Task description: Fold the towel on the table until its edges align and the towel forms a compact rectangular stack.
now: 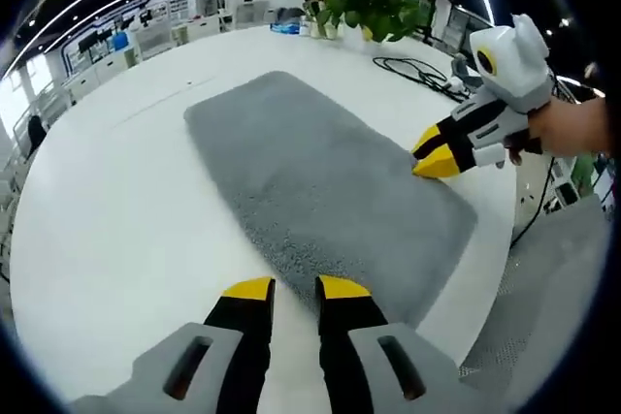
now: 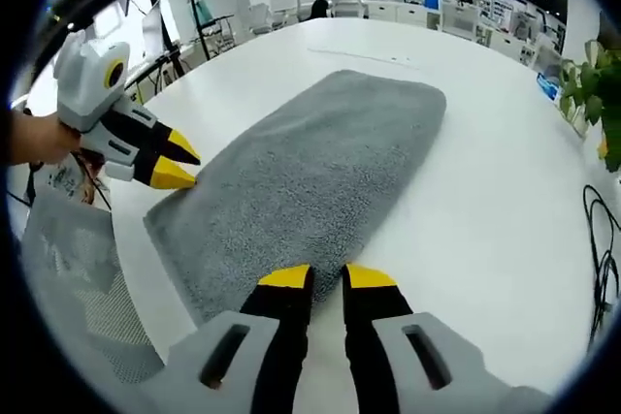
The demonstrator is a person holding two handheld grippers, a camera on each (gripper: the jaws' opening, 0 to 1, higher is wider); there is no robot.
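A grey towel (image 1: 320,176) (image 2: 310,162) lies flat and unfolded on the round white table (image 1: 116,210) (image 2: 485,210). My left gripper (image 1: 296,288) hovers at one long edge of the towel. Its jaws stand a narrow gap apart with nothing clearly between them. In the right gripper view it comes in from the left (image 2: 177,166), its tips against the towel's edge near a corner. My right gripper (image 2: 327,278) sits at the opposite long edge, jaws also slightly apart. The left gripper view shows it at the right (image 1: 434,154), touching the towel's rim, with a hand behind it.
A potted green plant (image 1: 374,2) (image 2: 597,94) stands at the table's far side, with black cables (image 1: 417,73) (image 2: 602,239) trailing beside it. A grey mesh chair (image 2: 82,278) (image 1: 553,278) stands by the table edge. Office desks fill the background.
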